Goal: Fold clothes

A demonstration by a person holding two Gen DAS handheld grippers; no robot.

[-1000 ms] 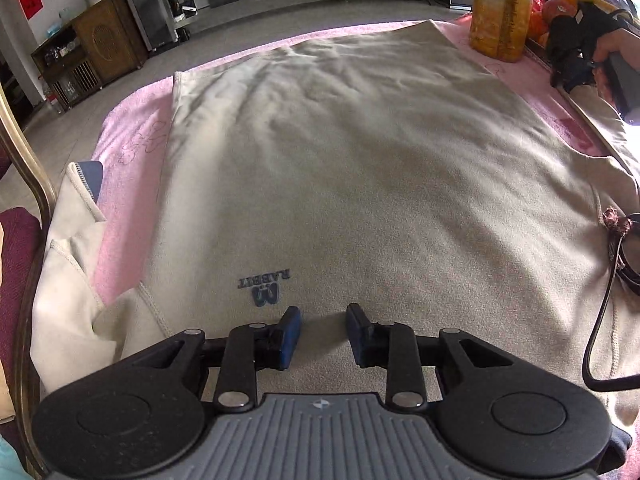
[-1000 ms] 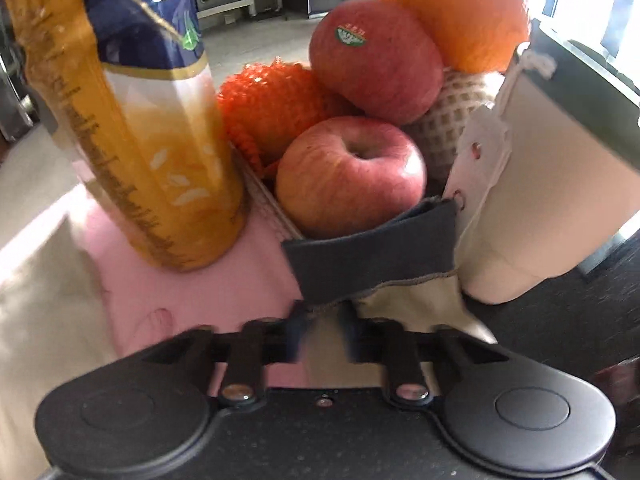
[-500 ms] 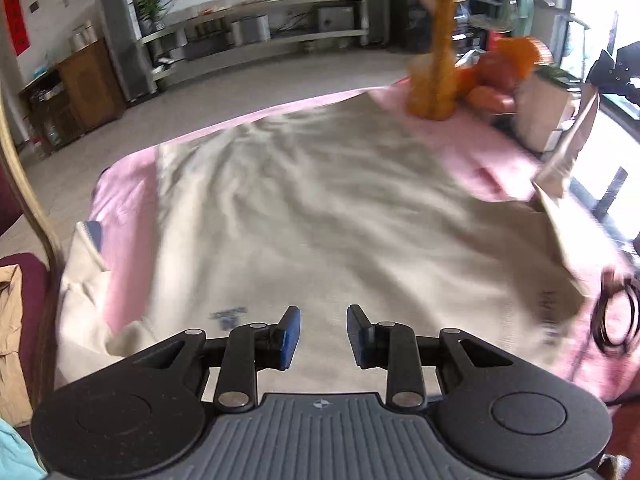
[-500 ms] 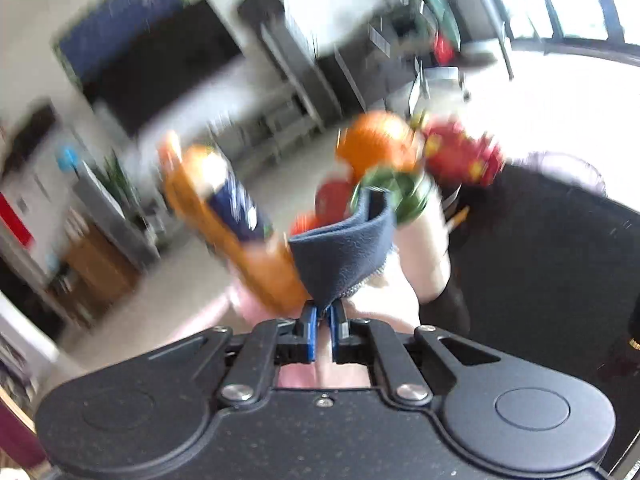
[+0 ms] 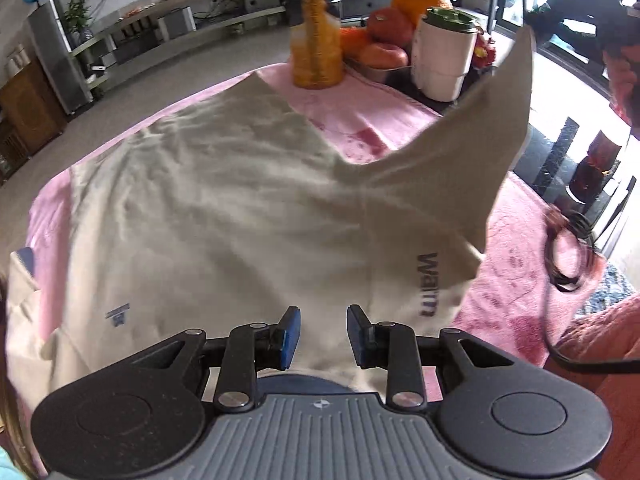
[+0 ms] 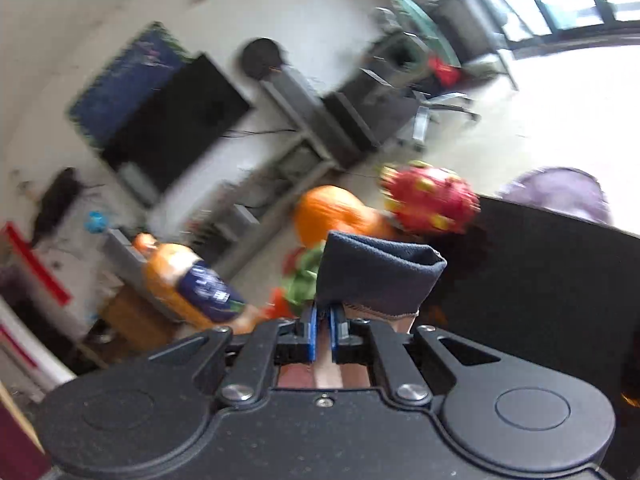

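Pink quilted cloth covers the table, and spread flat across most of it lies a large cream fleece sweatshirt, front side down, with its neckline nearest the left camera. A second ago its right sleeve lay flat along the table's edge; now that cream sleeve rises in a stiff, tent-like peak above the garment's right side, drawn up and away from the table. This suggests the first fold has begun: the sleeve is lifted so it can be carried inward over the body. At the far end of the table stand a tall orange-yellow juice bottle, a white lidded cup and a metal bowl of apples and oranges, all well clear of the sweatshirt's hem. A black cable loops on the cloth to the right. The left gripper hovers low over the collar area with its blue-padded fingers spread apart, holding nothing. The right gripper is raised high, its view blurred by motion, and its fingers are pinched tightly together on the sleeve's dark navy ribbed cuff, which stands up just beyond the fingertips.
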